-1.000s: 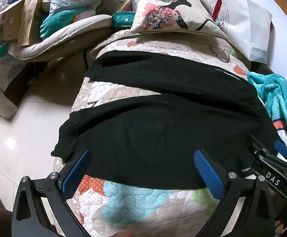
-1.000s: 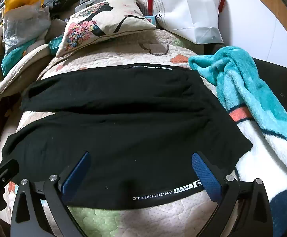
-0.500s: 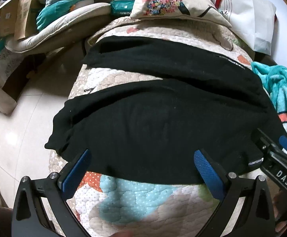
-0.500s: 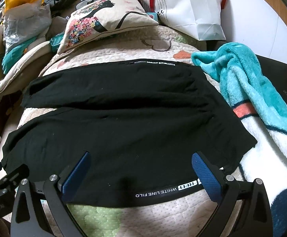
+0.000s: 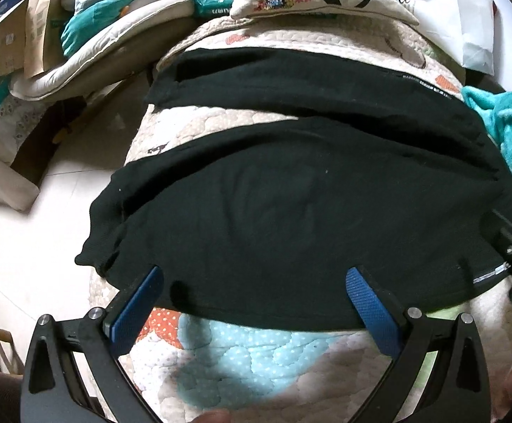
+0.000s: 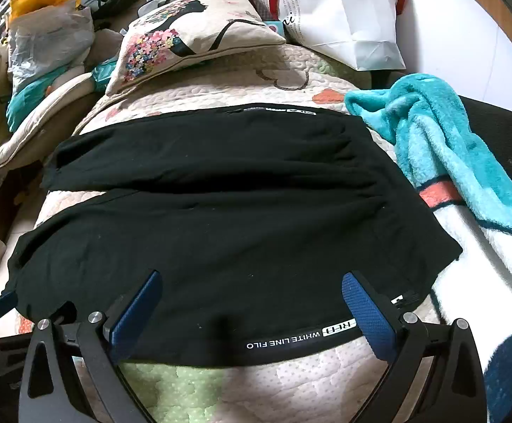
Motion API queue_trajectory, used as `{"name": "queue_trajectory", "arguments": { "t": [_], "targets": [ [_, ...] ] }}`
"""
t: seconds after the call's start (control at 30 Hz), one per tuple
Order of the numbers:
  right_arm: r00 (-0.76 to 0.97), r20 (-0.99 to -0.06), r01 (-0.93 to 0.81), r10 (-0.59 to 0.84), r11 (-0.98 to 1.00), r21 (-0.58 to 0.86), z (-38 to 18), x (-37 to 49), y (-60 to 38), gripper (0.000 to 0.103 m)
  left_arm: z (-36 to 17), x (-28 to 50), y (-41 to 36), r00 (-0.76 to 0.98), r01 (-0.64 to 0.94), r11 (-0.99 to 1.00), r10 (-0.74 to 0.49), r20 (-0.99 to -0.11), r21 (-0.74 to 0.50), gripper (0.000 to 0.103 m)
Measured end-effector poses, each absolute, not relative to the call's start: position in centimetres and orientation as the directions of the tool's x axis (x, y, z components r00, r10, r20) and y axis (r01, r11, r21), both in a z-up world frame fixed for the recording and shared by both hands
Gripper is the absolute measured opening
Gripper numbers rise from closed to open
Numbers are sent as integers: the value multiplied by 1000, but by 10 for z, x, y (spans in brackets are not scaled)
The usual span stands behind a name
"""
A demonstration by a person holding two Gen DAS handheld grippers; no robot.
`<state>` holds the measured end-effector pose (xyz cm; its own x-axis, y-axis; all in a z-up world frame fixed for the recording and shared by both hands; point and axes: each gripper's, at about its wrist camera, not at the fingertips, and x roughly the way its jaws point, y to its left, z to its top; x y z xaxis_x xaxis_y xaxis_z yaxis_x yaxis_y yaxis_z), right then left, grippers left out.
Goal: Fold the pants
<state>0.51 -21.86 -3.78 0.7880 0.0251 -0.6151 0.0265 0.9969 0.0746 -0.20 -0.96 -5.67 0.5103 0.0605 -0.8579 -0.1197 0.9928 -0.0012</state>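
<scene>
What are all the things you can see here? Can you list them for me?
pants: one, black, spread flat on the quilt
quilt: one, cream with coloured patches, under the pants
cushion: one, cream with flower print, behind the pants
blanket: one, turquoise, right of the pants
bag: one, white, far right corner
left tool: one, black with blue pads, open at the near pant leg
right tool: one, same colours, open at the waistband

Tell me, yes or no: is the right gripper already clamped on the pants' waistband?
No. In the right wrist view the right gripper has its fingers spread wide over the black pants, gripping nothing.
</scene>
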Motion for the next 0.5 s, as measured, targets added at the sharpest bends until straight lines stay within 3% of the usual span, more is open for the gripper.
{"name": "queue_trajectory", "arguments": {
  "t": [0.5],
  "targets": [
    [784,-620,22,33,996,81,-39,3,-218,103,-79,-5,-20,575,-139,990,83,-814,3,103]
  ]
}}
